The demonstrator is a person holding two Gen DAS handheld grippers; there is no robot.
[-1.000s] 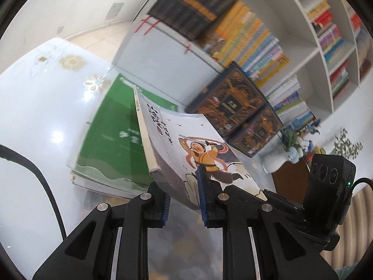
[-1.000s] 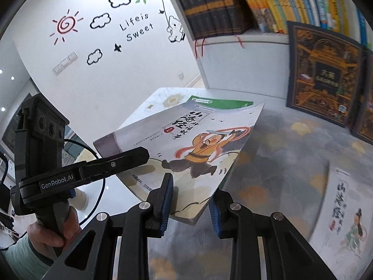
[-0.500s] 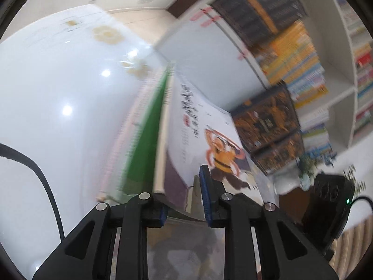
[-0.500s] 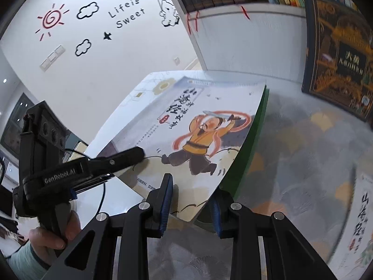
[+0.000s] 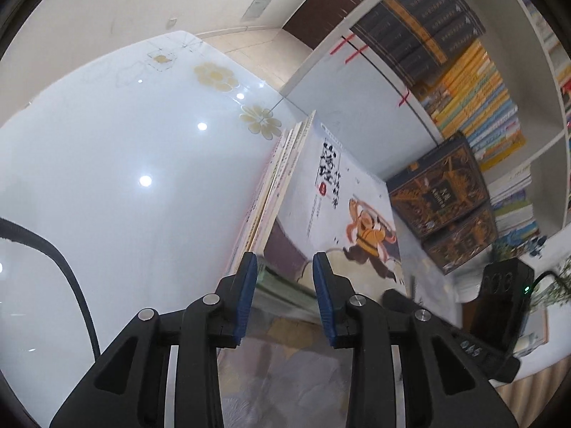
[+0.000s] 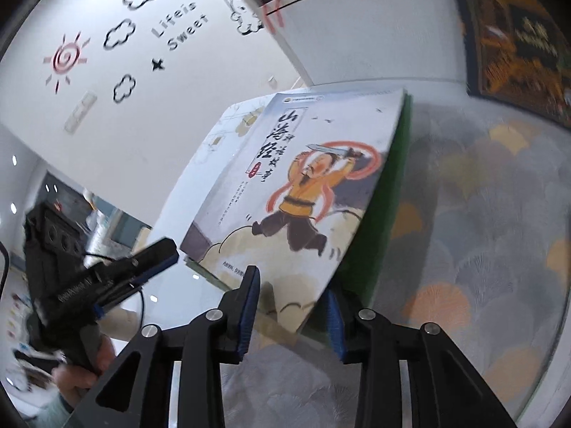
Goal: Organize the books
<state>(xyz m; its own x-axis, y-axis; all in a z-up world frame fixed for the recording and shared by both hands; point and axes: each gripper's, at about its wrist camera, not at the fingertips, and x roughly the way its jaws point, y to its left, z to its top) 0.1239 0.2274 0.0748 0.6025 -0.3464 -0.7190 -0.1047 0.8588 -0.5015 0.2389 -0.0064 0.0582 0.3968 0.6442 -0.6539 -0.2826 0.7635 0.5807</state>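
A picture book (image 5: 342, 214) (image 6: 303, 192) with a leaping figure in orange on its cover lies on top of a green book (image 6: 385, 214) and a stack of thin books (image 5: 274, 185). My left gripper (image 5: 284, 278) (image 6: 167, 253) is at the book's near left corner. Its jaws are opening, and the blue pads stand off the book's edge between them. My right gripper (image 6: 291, 299) (image 5: 389, 292) is at the near right corner. Its jaws are opening too, with the corner loose between the pads.
The stack sits on a glossy white table (image 5: 125, 178) beside a grey fan-patterned mat (image 6: 481, 249). Dark ornate books (image 5: 439, 192) (image 6: 517, 35) lean against a full bookshelf (image 5: 464, 82) behind. A hand (image 6: 82, 374) holds the left gripper.
The picture book was held tilted in the air by both grippers. It has come down flat onto the green book, and both pairs of jaws have widened off it.
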